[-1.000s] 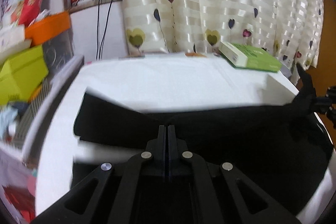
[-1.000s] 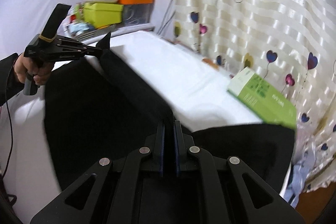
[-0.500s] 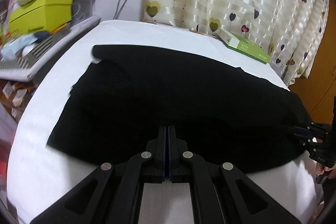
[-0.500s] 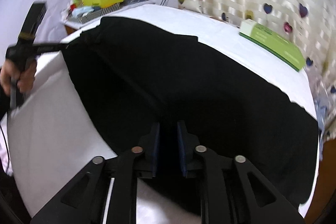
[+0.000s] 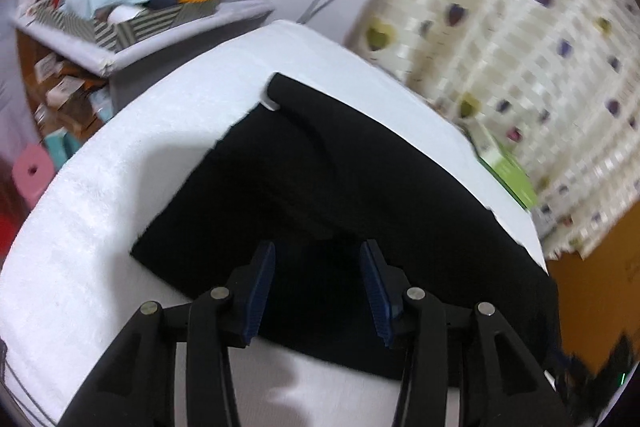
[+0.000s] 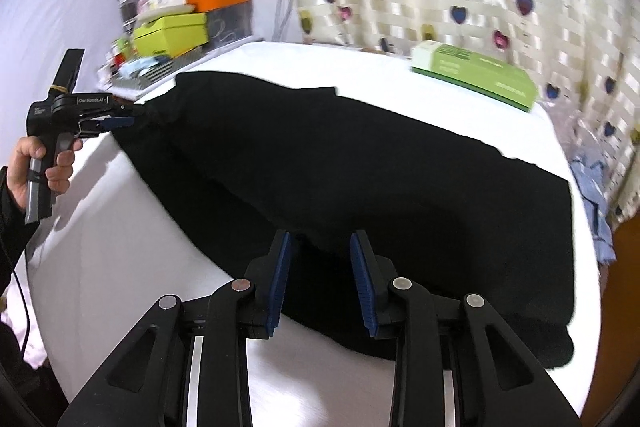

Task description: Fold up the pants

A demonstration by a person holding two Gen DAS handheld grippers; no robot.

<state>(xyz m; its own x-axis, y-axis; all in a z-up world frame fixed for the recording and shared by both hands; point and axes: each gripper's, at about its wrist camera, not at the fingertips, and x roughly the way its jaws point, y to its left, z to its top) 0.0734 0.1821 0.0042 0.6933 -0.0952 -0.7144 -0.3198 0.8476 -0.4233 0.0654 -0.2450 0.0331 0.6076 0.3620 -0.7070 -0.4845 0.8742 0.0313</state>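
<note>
The black pants (image 6: pixel 360 171) lie flat on the white desk (image 6: pixel 120 247). The right claw (image 6: pixel 322 281) is spread apart over their near edge. The left claw (image 5: pixel 318 293) is apart too, though its picture is blurry.

The left gripper (image 5: pixel 318 267) is hovering, jaws apart, over black pants (image 5: pixel 352 179) lying (folded) on a white table (image 5: pixel 100 195).
</note>
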